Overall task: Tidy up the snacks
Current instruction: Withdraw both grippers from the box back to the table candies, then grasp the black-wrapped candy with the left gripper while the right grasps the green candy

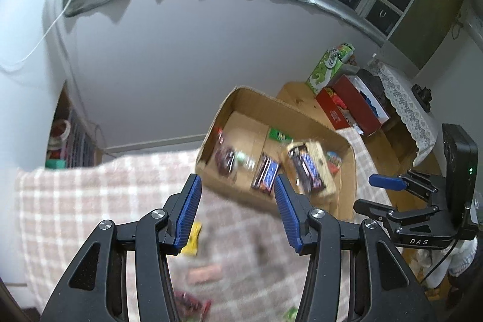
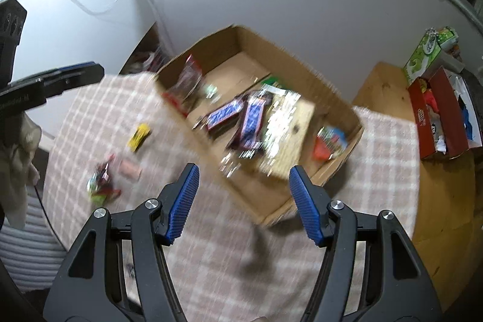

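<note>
Snacks (image 2: 250,119): piled inside cardboard box (image 2: 353,122)
Left gripper (image 1: 237,186): parted, empty
Right gripper (image 2: 243,180): wider, empty — near box edge
Cloth (image 2: 386,153): bare beside box

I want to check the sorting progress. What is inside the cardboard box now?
The cardboard box holds two blue chocolate bars, a shiny clear packet, a red-blue packet and a red packet. Blur hides the labels; anything beneath them is covered.

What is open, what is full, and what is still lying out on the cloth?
Cardboard box: open, flaps up, partly filled with snacks.
Blue candy bars: inside the box.
Yellow snack: out on the cloth.
Pink snack: out on the cloth.
Left tool: open, empty.
Right tool: open, empty.
Red box: open, on the wood.
</note>
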